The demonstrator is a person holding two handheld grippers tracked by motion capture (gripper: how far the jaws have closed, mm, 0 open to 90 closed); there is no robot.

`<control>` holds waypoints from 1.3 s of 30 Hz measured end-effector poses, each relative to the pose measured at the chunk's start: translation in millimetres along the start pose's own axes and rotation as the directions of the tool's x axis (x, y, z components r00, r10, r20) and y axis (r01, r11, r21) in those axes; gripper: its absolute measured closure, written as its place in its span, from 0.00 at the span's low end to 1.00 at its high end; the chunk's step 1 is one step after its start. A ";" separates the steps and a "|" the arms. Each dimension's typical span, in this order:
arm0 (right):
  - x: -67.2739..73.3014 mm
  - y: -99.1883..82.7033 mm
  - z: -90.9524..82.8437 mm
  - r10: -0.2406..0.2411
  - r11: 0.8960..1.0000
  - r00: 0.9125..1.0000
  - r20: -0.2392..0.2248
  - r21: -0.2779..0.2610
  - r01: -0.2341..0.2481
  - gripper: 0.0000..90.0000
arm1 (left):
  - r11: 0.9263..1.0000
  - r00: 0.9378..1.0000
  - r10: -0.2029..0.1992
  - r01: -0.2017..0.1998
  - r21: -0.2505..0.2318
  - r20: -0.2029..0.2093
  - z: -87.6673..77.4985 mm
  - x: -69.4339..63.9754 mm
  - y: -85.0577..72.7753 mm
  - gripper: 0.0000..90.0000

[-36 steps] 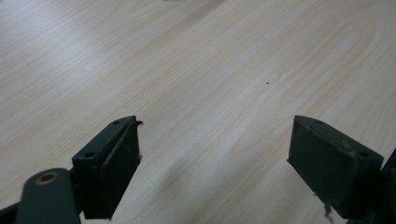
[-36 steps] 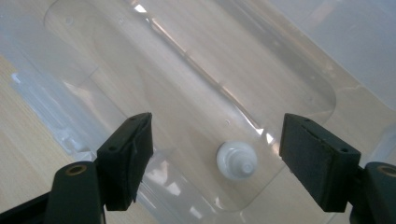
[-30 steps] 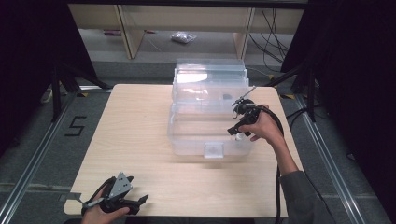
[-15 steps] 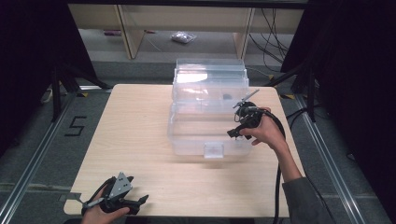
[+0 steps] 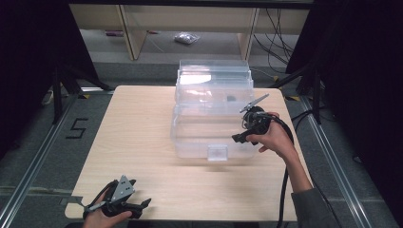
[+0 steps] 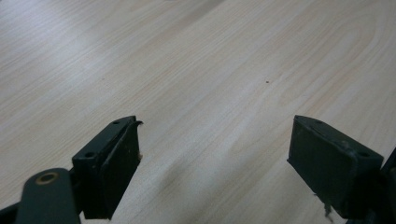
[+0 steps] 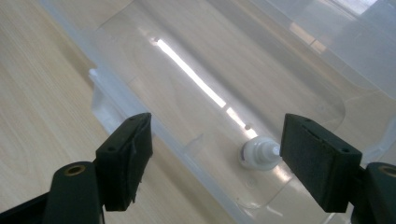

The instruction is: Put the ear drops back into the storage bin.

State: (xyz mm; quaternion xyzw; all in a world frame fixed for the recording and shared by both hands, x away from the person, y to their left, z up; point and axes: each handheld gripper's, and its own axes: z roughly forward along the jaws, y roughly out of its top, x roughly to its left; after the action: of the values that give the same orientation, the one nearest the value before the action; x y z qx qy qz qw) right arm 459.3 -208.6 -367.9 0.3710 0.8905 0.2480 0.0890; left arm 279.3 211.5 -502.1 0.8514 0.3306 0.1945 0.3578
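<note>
Item: clear plastic storage box (image 5: 209, 118), sitting on the far middle of the wooden table (image 5: 142, 142), lid raised at the back. A small white object (image 7: 257, 154) is lying inside, seen through the wall.

Right gripper (image 5: 244, 135): hand (image 5: 275, 137) is holding it over the box's right front corner, forearm reaching in from the lower right, jaws standing spread with nothing between them.

Left gripper (image 5: 135, 206): hand (image 5: 102, 217) is resting it at the table's near left edge, jaws gaping wide over bare wood.
</note>
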 end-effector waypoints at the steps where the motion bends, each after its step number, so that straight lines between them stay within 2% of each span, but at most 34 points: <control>1: 2.2 -0.6 -2.0 0.007 1.000 1.000 -0.007 0.002 -0.007 0.29 | 1.000 1.000 0.001 -0.001 0.001 0.000 0.1 0.2 0.0 0.18; 2: 3.0 -2.6 -3.6 -0.015 1.000 1.000 -0.004 -0.020 0.015 0.29 | 1.000 1.000 -0.001 0.001 -0.001 -0.001 0.0 0.1 0.0 0.18; 5: 6.8 -5.1 -6.7 -0.004 1.000 1.000 -0.009 -0.016 0.004 0.29 | 1.000 1.000 0.001 -0.001 0.001 0.000 0.0 0.0 0.0 0.18; 6: 7.3 -6.1 -7.0 -0.017 0.999 1.000 -0.006 -0.030 0.016 0.29 | 1.000 1.000 0.001 -0.001 0.001 0.000 0.2 0.1 0.0 0.18; 8: 10.7 -8.6 -9.7 0.000 1.000 1.000 -0.011 -0.024 0.000 0.29 | 1.000 1.000 0.001 -0.001 0.000 -0.001 0.0 -0.1 0.1 0.18; 9: 11.3 -9.6 -10.8 -0.009 1.000 1.000 -0.008 -0.026 0.008 0.29 | 1.000 1.000 0.001 -0.001 0.000 0.000 0.0 -0.2 0.0 0.18; 10: 12.4 -10.6 -11.8 -0.012 0.999 1.000 -0.011 -0.035 0.012 0.29 | 1.000 1.000 -0.016 0.016 -0.001 0.001 0.9 -1.0 -0.4 0.18; 11: 13.9 -11.4 -12.0 -0.013 0.999 1.000 -0.011 -0.040 0.013 0.29 | 1.000 1.000 -0.002 0.002 -0.002 0.009 -0.3 -0.4 0.1 0.18; 12: 14.4 -13.0 -13.9 -0.038 0.998 0.999 -0.018 -0.051 0.037 0.29 | 1.000 1.000 0.001 -0.001 0.000 -0.001 0.0 0.0 0.1 0.18; 13: 14.4 -13.0 -13.9 -0.038 0.998 0.999 -0.018 -0.051 0.037 0.29 | 1.000 1.000 0.001 -0.001 0.000 -0.001 0.0 0.0 0.1 0.18; 14: 16.1 -14.1 -15.0 -0.018 0.999 1.000 -0.017 -0.043 0.018 0.29 | 1.000 1.000 0.000 0.000 0.000 -0.001 -0.1 -0.1 0.1 0.18; 15: 17.0 -14.8 -14.7 -0.029 0.998 0.999 -0.019 -0.053 0.028 0.29 | 1.000 1.000 0.000 0.000 0.000 -0.001 0.0 0.0 0.0 0.18; 17: 18.9 -17.4 -15.2 -0.019 0.998 0.999 -0.028 -0.054 0.018 0.29 | 1.000 1.000 -0.006 0.006 -0.004 -0.001 -0.2 -0.3 -0.1 0.18; 18: 18.0 -18.4 -15.2 -0.039 0.998 0.999 -0.022 -0.059 0.038 0.29 | 1.000 1.000 -0.008 0.008 -0.005 -0.001 -0.3 -0.5 -0.1 0.18; 19: 19.4 -20.1 -15.7 -0.026 0.998 0.999 -0.026 -0.055 0.024 0.28 | 1.000 1.000 -0.004 0.004 -0.002 -0.001 -0.1 -0.2 -0.1 0.18; 20: 22.6 -21.3 -16.3 0.009 0.999 1.000 -0.016 -0.044 -0.010 0.28 | 1.000 1.000 0.001 -0.001 0.001 -0.001 -0.1 0.0 0.0 0.18; 21: 19.2 -22.5 -15.6 -0.052 0.997 0.998 -0.021 -0.066 0.051 0.28 | 1.000 1.000 0.001 -0.001 0.001 -0.001 0.1 0.1 0.0 0.18; 22: 21.7 -24.1 -16.7 -0.016 0.998 1.000 -0.021 -0.061 0.015 0.28 | 1.000 1.000 -0.001 0.001 0.000 -0.002 0.0 0.0 0.0 0.18; 23: 21.3 -25.6 -16.8 -0.036 0.997 0.999 -0.017 -0.071 0.035 0.28 | 1.000 1.000 -0.001 0.001 -0.001 -0.002 -0.2 -0.1 0.0 0.18; 24: 23.4 -26.7 -17.3 -0.016 0.998 1.000 -0.026 -0.067 0.014 0.28 | 1.000 1.000 0.000 0.000 -0.001 -0.002 -0.2 -0.2 0.0 0.18; 25: 22.4 -28.1 -16.4 -0.042 0.996 0.999 -0.020 -0.079 0.041 0.28 | 1.000 1.000 0.001 -0.001 0.000 -0.002 0.0 -0.1 0.0 0.18; 27: 25.5 -30.7 -16.4 -0.018 0.997 0.999 -0.031 -0.082 0.016 0.28 | 1.000 1.000 0.000 0.000 0.001 -0.003 0.1 0.0 0.0 0.18; 28: 25.8 -32.4 -17.2 -0.028 0.996 0.999 -0.031 -0.081 0.026 0.28 | 1.000 1.000 0.000 0.000 0.000 -0.002 0.0 -0.1 0.0 0.18; 30: 29.4 -34.6 -15.6 -0.014 0.996 0.999 -0.041 -0.089 0.011 0.27 | 1.000 1.000 0.002 -0.002 0.001 -0.001 0.1 0.0 -0.1 0.18; 31: 28.0 -35.6 -15.9 -0.045 0.996 0.998 -0.047 -0.084 0.041 0.27 | 1.000 1.000 0.000 0.000 0.001 -0.002 0.0 0.1 -0.1 0.18; 34: 32.4 -39.6 -14.0 -0.019 0.996 0.998 -0.056 -0.087 0.014 0.27 | 1.000 1.000 0.000 0.000 0.001 -0.002 0.1 -0.1 -0.1 0.18; 35: 32.0 -40.9 -12.8 -0.052 0.994 0.997 -0.051 -0.102 0.047 0.27 | 1.000 1.000 0.002 -0.002 0.002 -0.003 0.1 0.0 -0.1 0.18; 36: 35.4 -41.4 -13.2 -0.021 0.995 0.998 -0.063 -0.094 0.015 0.27 | 1.000 1.000 0.000 0.000 0.000 -0.004 0.1 0.0 -0.1 0.18; 39: 37.8 -43.9 -12.1 -0.028 0.993 0.997 -0.072 -0.114 0.019 0.27 | 1.000 1.000 -0.007 0.007 -0.003 -0.003 -0.3 -0.5 -0.2 0.18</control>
State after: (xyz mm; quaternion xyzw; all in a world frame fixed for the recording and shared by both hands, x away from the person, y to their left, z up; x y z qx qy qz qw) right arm 401.3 -212.8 -378.8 0.3455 0.8820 0.3105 0.0798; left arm 278.7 211.4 -502.1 0.8493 0.3337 0.1950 0.3595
